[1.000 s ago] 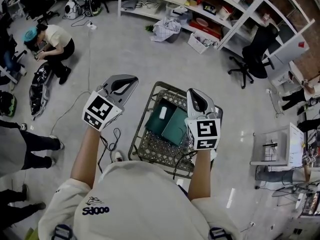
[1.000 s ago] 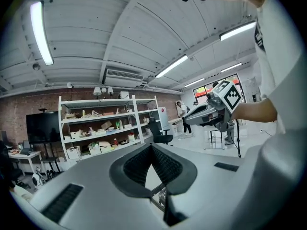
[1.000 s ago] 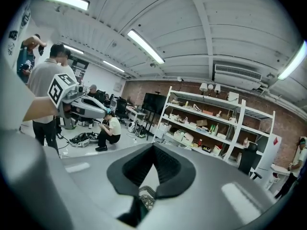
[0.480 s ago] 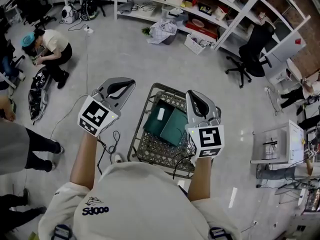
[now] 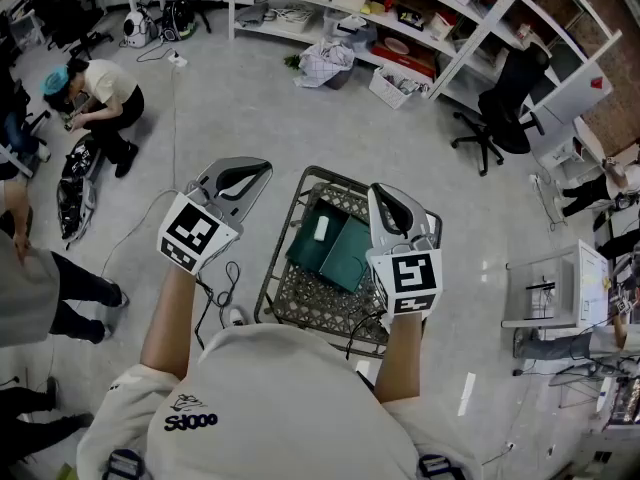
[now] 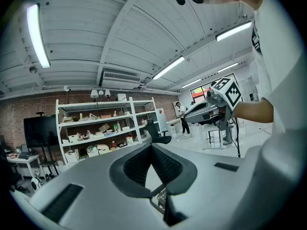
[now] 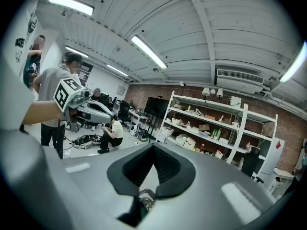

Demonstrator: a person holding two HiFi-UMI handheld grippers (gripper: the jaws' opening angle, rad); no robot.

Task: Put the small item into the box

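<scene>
Looking steeply down on a wire-mesh cart (image 5: 300, 303) at the middle of the head view, standing on a glossy grey floor (image 5: 250, 98). Inside it, a teal box (image 5: 352, 253) of flat, matt panels with straight edges: a darker one on the 9 o'clock side, a lighter one on the 3 o'clock side. On the darker panel, the small item (image 5: 321, 228) — white, smooth, oblong with rounded ends, lying flat. Long axis roughly from 12 to 6 o'clock, far end tipped slightly toward 1. Cannot tell whether that panel is the box's inside or a lid.

At the cart's 9 o'clock side, the left hand-held gripper (image 5: 260, 166) (image 6: 152, 146), pointing toward 1 o'clock. Jaws closed tip to tip, ribbed black pads (image 6: 167, 166) bare, nothing between them. Over the cart's 3 o'clock rim, the right hand-held gripper (image 5: 380, 190) (image 7: 153, 147), pointing toward 12. Jaws likewise pressed together and empty. Both in smooth grey moulded shells — neither touching the item.

At 12 to 2 o'clock, white metal shelving (image 5: 420, 18) loaded with boxes.
</scene>
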